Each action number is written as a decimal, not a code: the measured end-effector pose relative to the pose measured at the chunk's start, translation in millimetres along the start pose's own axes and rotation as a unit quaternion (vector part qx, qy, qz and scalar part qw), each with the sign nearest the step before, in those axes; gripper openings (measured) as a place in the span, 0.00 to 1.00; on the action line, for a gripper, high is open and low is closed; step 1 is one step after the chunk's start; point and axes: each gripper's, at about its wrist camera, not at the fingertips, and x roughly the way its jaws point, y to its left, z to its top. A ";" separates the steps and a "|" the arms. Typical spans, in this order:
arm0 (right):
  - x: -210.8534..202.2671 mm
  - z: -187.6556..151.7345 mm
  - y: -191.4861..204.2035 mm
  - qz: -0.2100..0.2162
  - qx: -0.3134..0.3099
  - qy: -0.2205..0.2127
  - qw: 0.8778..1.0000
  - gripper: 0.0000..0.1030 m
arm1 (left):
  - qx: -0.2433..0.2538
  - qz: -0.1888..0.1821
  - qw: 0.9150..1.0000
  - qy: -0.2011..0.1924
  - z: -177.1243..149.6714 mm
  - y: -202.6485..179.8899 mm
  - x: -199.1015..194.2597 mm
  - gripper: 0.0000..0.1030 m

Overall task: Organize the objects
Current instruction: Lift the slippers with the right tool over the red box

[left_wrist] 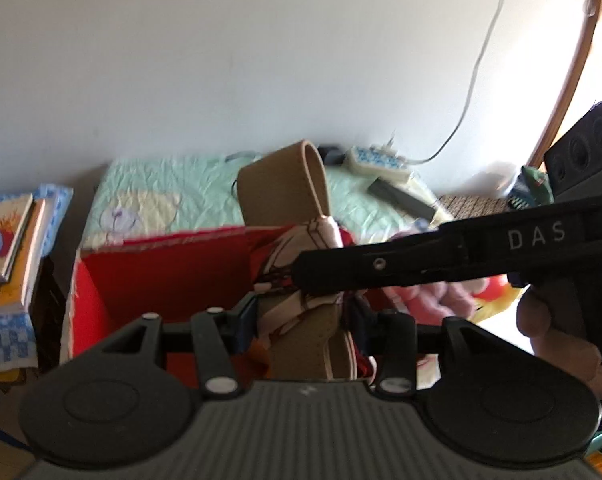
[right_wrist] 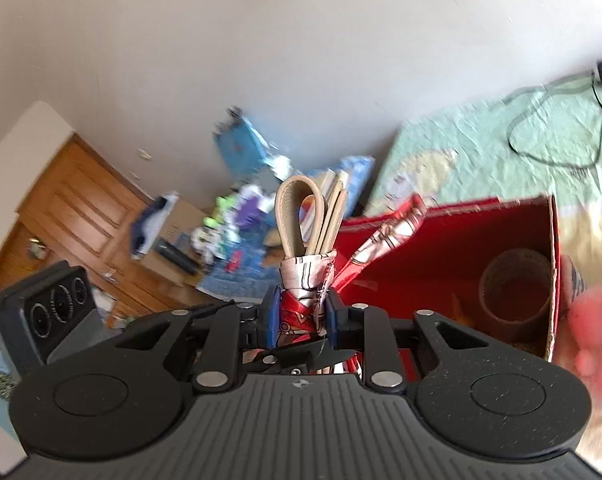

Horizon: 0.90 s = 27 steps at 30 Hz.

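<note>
The left tongs [left_wrist: 305,320] are clenching on a looped tan strap [left_wrist: 285,192] wrapped with a red-and-white printed scarf [left_wrist: 317,240], their blue pads pressing the bundle from both sides; the right tongs [right_wrist: 301,316] are gripping the same bundle lower on the scarf wrap, their blue pads squeezed against the cloth; in the left wrist view the right tool's black finger is reaching across from the right, its tip touching the scarf, with a hand [left_wrist: 557,344] curled around its handle; the bundle is being held upright in the air, over the open red box [right_wrist: 441,264]; the box is lying on a bed [left_wrist: 173,188] covered in pale green bedding, and a brown roll of tape [right_wrist: 517,296] is sitting inside it at the right end; a stack of books [left_wrist: 9,236] is resting to the left of the bed; a white power strip [left_wrist: 377,160] and a dark flat bar are lying on the bedding behind; a pink plush toy [left_wrist: 441,296] is lying just right of the box; the strap is showing tan leather with stitched edges, folded into loops.
</note>
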 end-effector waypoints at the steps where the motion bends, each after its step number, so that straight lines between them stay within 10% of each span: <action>1: 11.3 -0.2 -4.0 -0.008 0.008 0.009 1.000 0.24 | -0.004 0.002 1.000 0.012 -2.2 6.6 8.9 0.43; 27: 116.1 -15.0 -62.8 -0.181 0.075 0.169 0.966 0.24 | 0.011 0.016 0.980 0.198 -26.0 56.6 121.7 0.53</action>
